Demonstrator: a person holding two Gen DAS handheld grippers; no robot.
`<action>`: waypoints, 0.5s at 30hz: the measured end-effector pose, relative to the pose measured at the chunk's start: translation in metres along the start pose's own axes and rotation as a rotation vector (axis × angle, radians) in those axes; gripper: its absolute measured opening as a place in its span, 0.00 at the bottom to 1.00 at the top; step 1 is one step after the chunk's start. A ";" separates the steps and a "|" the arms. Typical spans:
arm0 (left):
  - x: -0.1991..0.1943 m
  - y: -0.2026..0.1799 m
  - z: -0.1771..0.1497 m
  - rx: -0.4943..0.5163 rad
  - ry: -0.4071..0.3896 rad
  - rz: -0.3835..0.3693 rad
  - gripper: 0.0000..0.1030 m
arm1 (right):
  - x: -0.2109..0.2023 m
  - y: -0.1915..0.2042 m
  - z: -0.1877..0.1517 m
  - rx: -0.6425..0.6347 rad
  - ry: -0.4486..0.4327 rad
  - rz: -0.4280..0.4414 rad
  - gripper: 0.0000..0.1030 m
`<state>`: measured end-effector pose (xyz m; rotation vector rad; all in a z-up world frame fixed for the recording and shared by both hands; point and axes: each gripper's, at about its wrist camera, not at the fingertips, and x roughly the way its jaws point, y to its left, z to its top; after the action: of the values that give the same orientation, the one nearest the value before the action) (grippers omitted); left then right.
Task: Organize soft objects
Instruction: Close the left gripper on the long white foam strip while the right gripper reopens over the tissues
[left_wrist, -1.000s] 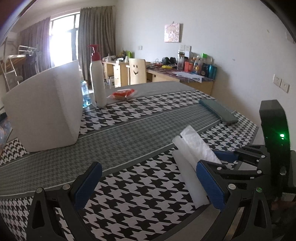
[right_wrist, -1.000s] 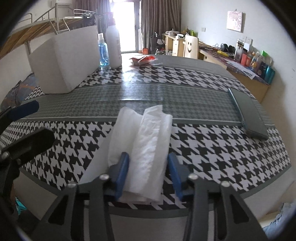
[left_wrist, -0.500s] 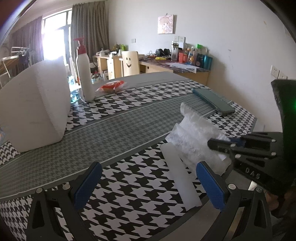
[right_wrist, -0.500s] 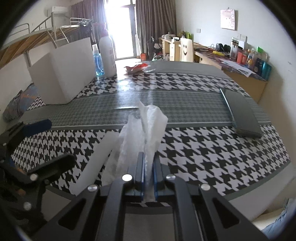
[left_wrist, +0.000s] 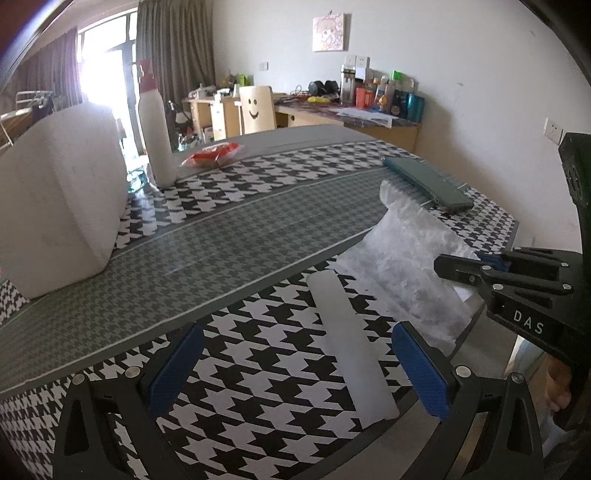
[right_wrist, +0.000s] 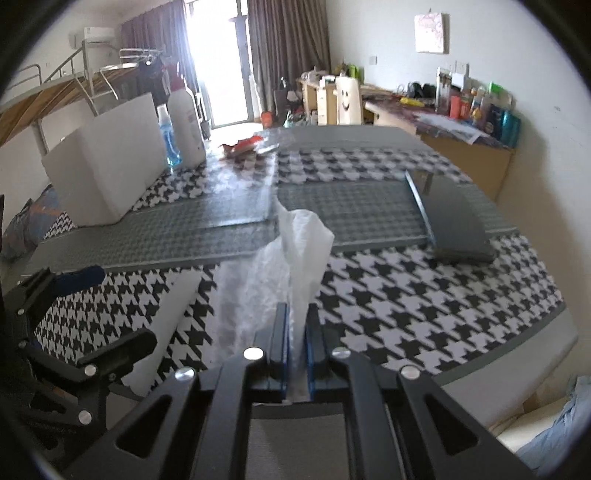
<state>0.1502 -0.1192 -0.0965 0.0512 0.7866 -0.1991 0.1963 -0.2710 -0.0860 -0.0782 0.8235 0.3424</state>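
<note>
Our right hand-held gripper (right_wrist: 296, 332) clamps crinkly translucent wrap (right_wrist: 295, 240); our left hand-held gripper (left_wrist: 295, 365) gapes around a smooth white strip (left_wrist: 347, 347) at the worktop's (left_wrist: 258, 387) near edge.

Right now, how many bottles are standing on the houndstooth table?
2: a tall white pump bottle at the far left beside the white foam block, and a small blue bottle between them. Others may hide behind the block.

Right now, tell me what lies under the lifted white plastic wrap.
Under the plastic wrap, pinched in the right hand-held gripper, houndstooth tablecloth shows. A white strip lies beside it. Anything beneath its crumpled middle is hidden.
</note>
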 end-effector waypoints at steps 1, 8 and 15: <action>0.001 0.000 0.000 -0.006 0.005 0.004 0.98 | 0.002 0.000 0.000 0.002 0.005 -0.006 0.14; 0.010 -0.005 -0.002 0.001 0.048 0.001 0.79 | -0.002 0.002 -0.003 -0.017 -0.017 -0.008 0.51; 0.011 -0.014 -0.004 0.025 0.064 -0.017 0.67 | -0.005 -0.002 -0.005 -0.003 -0.023 -0.006 0.55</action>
<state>0.1523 -0.1337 -0.1071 0.0744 0.8485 -0.2240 0.1905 -0.2751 -0.0861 -0.0795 0.8004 0.3382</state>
